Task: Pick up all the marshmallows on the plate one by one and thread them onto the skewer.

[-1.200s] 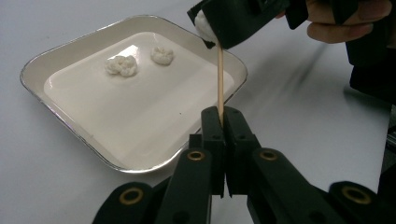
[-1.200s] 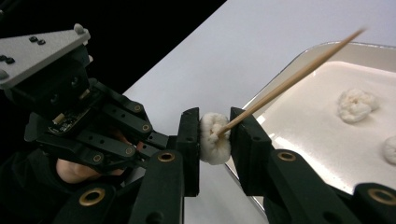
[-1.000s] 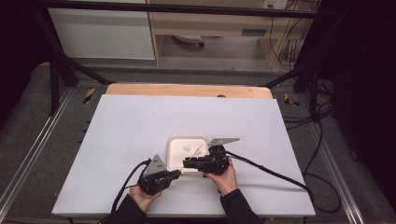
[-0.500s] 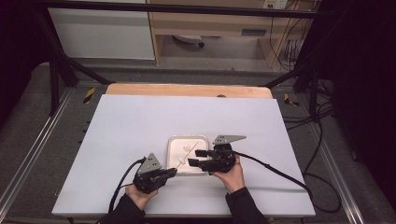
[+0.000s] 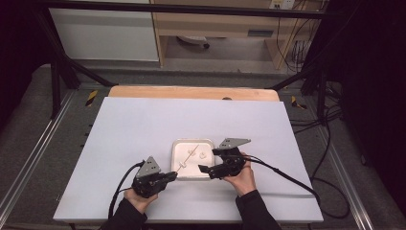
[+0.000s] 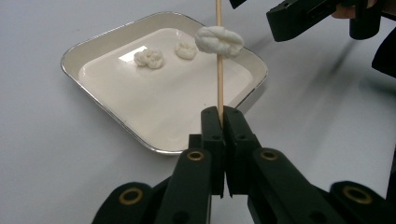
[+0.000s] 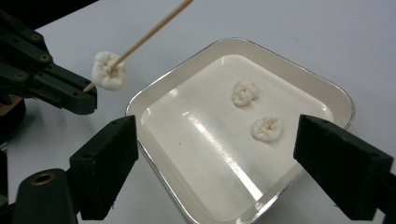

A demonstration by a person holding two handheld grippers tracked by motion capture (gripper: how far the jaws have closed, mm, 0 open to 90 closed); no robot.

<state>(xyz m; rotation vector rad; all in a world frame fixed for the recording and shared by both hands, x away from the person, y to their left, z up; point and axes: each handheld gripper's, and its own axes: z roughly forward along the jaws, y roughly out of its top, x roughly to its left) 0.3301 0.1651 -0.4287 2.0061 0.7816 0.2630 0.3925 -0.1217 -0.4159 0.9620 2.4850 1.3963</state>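
My left gripper [image 6: 223, 112] is shut on the lower end of a thin wooden skewer [image 6: 219, 79]. A white puffy piece [image 6: 219, 41] is threaded on the skewer, held above the near edge of a shallow white tray [image 6: 93, 100]. Two more white pieces [image 7: 244, 92] [image 7: 267, 129] lie in the tray [image 7: 154, 88]. My right gripper [image 7: 219, 135] hovers over the tray's right side; its jaws have just been opening and now stand wide apart with nothing gripped. In the high view the left gripper [image 5: 174, 176] and the right gripper [image 5: 210, 160] flank the tray [image 5: 191, 141].
The tray sits near the front middle of a white tabletop [image 5: 143, 124]. Black cables [image 5: 287, 172] trail from both grippers toward the front edge. A wooden board edge [image 5: 191, 92] runs along the table's far side.
The right gripper's jaws have spread from nearly closed to wide apart beside the skewer. The white piece stays on the skewer. Both hands have barely shifted.
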